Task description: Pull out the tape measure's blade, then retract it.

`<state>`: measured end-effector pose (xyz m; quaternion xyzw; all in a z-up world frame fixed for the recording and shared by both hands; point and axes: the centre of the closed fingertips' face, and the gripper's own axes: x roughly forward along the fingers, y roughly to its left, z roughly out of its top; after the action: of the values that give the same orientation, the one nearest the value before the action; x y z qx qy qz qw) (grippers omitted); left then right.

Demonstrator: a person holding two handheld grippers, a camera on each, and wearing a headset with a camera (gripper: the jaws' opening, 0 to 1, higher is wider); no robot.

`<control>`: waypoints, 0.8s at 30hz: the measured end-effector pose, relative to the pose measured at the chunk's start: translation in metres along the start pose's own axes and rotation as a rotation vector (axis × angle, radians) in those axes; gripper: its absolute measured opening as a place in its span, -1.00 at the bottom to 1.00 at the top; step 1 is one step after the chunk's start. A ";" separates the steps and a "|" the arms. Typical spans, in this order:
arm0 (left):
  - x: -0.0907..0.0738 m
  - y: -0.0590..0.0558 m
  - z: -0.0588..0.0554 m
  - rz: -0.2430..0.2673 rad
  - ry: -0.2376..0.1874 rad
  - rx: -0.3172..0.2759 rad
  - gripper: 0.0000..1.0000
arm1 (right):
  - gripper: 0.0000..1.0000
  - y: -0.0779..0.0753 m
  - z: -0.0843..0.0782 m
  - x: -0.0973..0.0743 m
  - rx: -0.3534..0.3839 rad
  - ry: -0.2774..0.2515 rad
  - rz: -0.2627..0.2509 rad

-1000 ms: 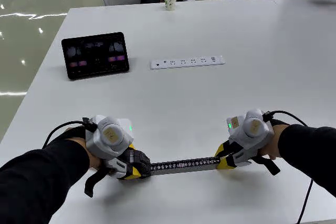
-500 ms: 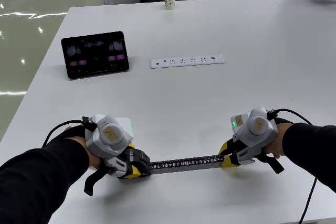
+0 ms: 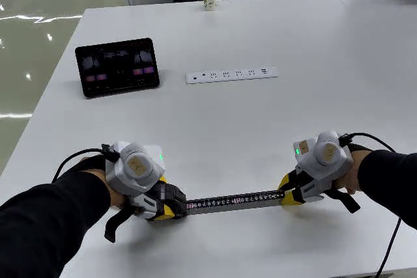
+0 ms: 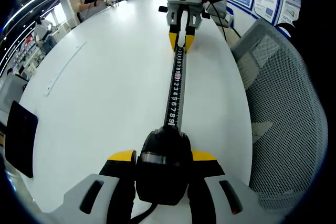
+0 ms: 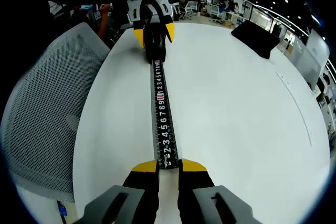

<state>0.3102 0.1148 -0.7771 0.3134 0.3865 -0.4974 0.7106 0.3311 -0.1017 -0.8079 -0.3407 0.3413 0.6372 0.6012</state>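
**A:** What's in the head view?

**B:** My left hand-held gripper (image 3: 165,205) clamps the chunky black tape measure (image 3: 172,198) low on the smooth white worktop (image 3: 228,115). Its thin dark blade (image 3: 234,201), printed with pale numerals, lies flat across to my right hand-held gripper (image 3: 287,198).

**A:** And the left gripper view?

**B:** The matte case sits tight between my yellow-tipped jaws.

**A:** The right gripper view?

**B:** My jaws are pinched onto the blade's end, with a grey mesh chair (image 5: 42,103) beside the worktop.
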 end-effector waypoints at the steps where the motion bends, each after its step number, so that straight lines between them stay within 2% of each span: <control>1: 0.000 0.000 0.000 0.000 0.001 0.000 -0.35 | -0.82 0.000 0.000 0.000 0.001 0.000 0.000; 24: -0.001 0.000 0.000 0.000 0.000 0.001 -0.35 | -0.81 -0.002 -0.012 -0.008 0.019 0.008 -0.010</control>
<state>0.3095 0.1154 -0.7767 0.3139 0.3864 -0.4973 0.7105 0.3335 -0.1159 -0.8077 -0.3393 0.3480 0.6295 0.6063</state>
